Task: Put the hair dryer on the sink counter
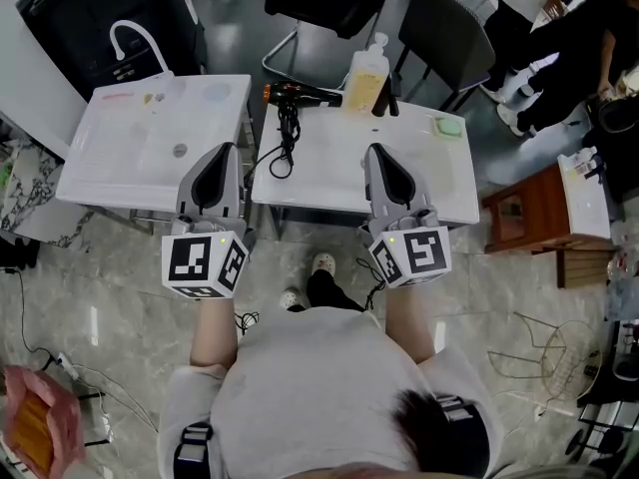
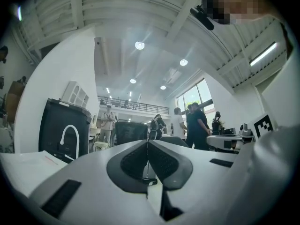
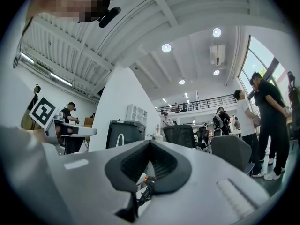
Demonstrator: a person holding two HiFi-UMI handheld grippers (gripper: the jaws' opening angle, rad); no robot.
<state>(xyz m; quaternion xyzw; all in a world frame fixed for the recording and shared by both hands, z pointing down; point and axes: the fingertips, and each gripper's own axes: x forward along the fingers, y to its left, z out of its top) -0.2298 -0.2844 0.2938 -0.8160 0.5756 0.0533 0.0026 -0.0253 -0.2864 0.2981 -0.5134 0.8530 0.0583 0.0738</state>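
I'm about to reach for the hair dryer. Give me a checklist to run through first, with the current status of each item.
1. Hair dryer located, lying at the white table's far edge: ok.
2. Left hand-held gripper empty: ok.
3. Right hand-held gripper empty: ok.
4. Jaws open for a grasp: not ok, both are shut.
5. Cord free of snags: cannot tell; it loops near the table's edge.
6. Bare space on the sink counter: ok.

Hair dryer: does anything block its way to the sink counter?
Nothing visible does. The black-and-orange hair dryer lies at the white table's left end, next to the white sink counter, only a gap between.
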